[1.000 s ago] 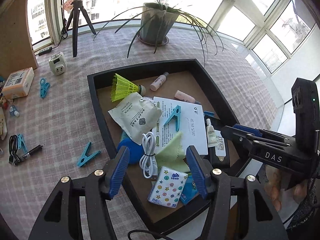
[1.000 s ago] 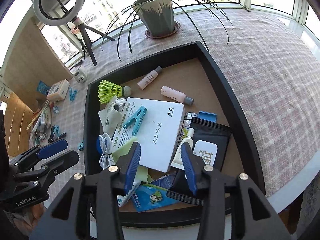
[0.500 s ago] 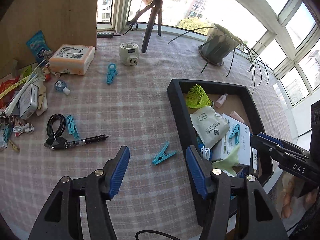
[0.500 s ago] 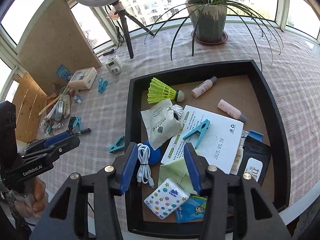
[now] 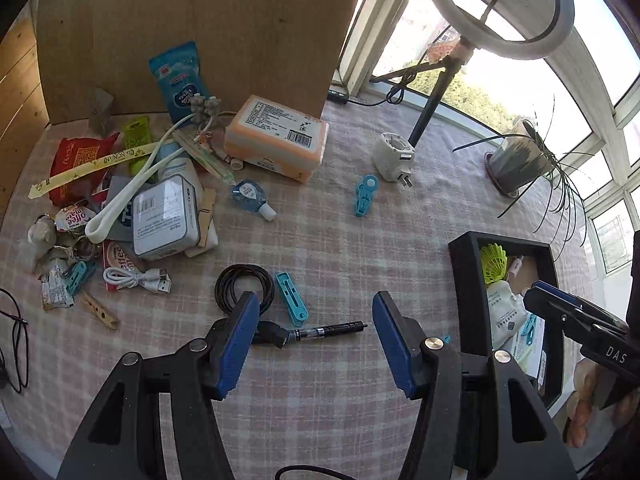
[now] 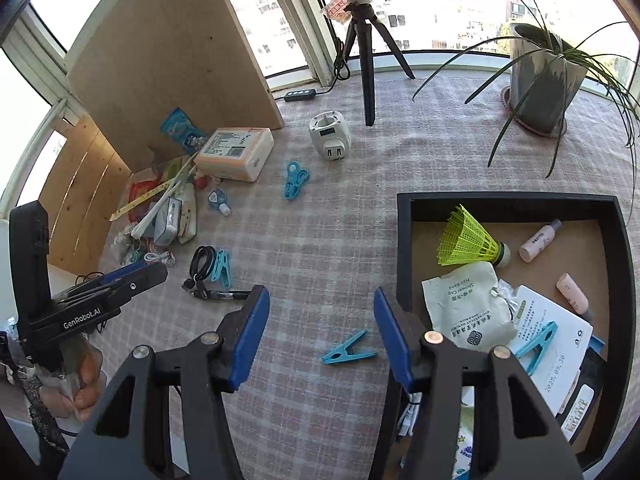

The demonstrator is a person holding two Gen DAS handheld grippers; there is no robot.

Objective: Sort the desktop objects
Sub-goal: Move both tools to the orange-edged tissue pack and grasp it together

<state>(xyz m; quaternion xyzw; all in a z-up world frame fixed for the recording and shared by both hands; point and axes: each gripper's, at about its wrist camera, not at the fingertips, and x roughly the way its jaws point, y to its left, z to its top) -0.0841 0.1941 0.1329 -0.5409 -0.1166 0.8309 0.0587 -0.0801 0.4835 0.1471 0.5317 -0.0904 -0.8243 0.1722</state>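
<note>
My left gripper (image 5: 312,332) is open and empty, just above a black pen (image 5: 320,330) that lies on the checked cloth beside a black cable coil (image 5: 244,286) and a blue clip (image 5: 291,298). My right gripper (image 6: 320,322) is open and empty over the cloth, left of the black tray (image 6: 404,240). A blue clothespin (image 6: 348,352) lies just below its fingertips. The tray holds a yellow shuttlecock (image 6: 468,242), a shower cap packet (image 6: 468,308), a white sheet with a blue clothespin (image 6: 536,340) and small bottles. The tray also shows in the left wrist view (image 5: 466,280).
A clutter pile (image 5: 132,204) lies at the left by a wooden board (image 5: 200,32). An orange-white box (image 5: 276,140), a white plug adapter (image 5: 394,158), a blue clip (image 5: 364,194) and a sanitizer bottle (image 5: 250,196) lie on the cloth. A ring-light tripod (image 6: 366,52) and potted plant (image 6: 544,80) stand behind.
Both grippers have swung left, away from over the tray. The left one now hangs over the pen and cable; the right one is over the cloth by the blue clothespin. Both stayed open.
</note>
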